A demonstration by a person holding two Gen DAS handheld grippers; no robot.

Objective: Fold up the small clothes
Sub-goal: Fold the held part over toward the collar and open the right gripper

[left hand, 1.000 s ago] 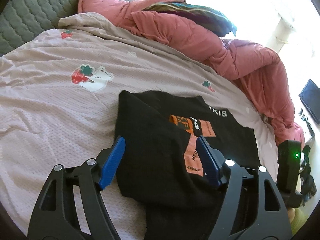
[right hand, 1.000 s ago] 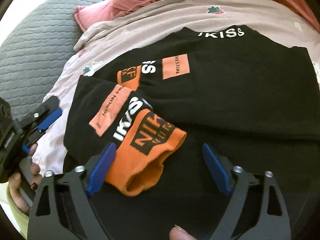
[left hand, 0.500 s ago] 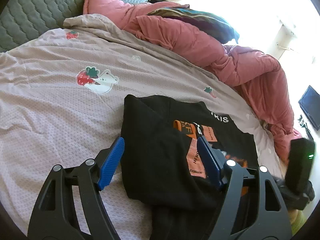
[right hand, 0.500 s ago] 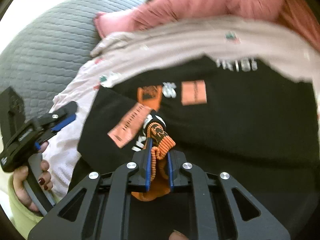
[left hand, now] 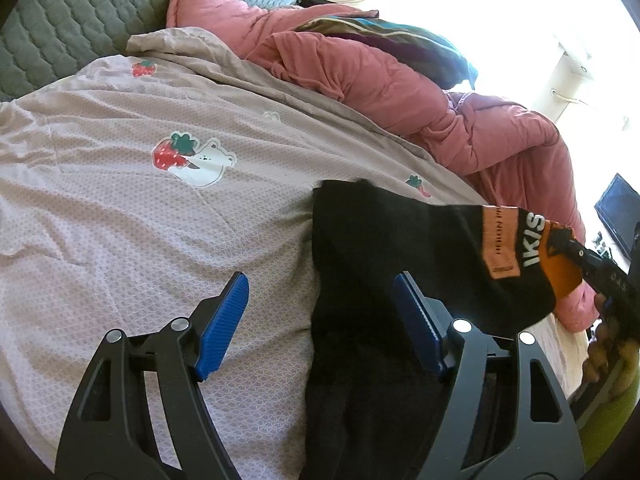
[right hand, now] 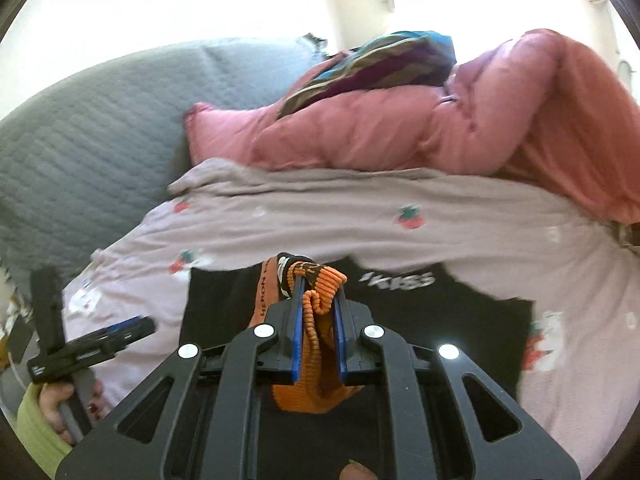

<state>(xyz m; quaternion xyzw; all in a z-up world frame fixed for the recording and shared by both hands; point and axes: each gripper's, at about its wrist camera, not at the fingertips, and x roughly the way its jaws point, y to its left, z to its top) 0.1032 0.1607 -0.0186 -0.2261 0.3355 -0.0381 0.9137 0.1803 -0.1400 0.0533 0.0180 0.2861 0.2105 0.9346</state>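
- Raised since the earlier frame: right tool (right hand: 318, 304), pressed together on the orange cuff (right hand: 320, 276) of the black garment (left hand: 380, 248).
- Left tool (left hand: 320, 304): spread, holding nothing, over the bed (left hand: 140, 220).

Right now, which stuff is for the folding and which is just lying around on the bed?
For the folding:
black shirt
orange cuff, pinched in the right gripper
left gripper, open beside the shirt

Just lying about:
pink quilt
striped cloth
strawberry sheet
grey headboard
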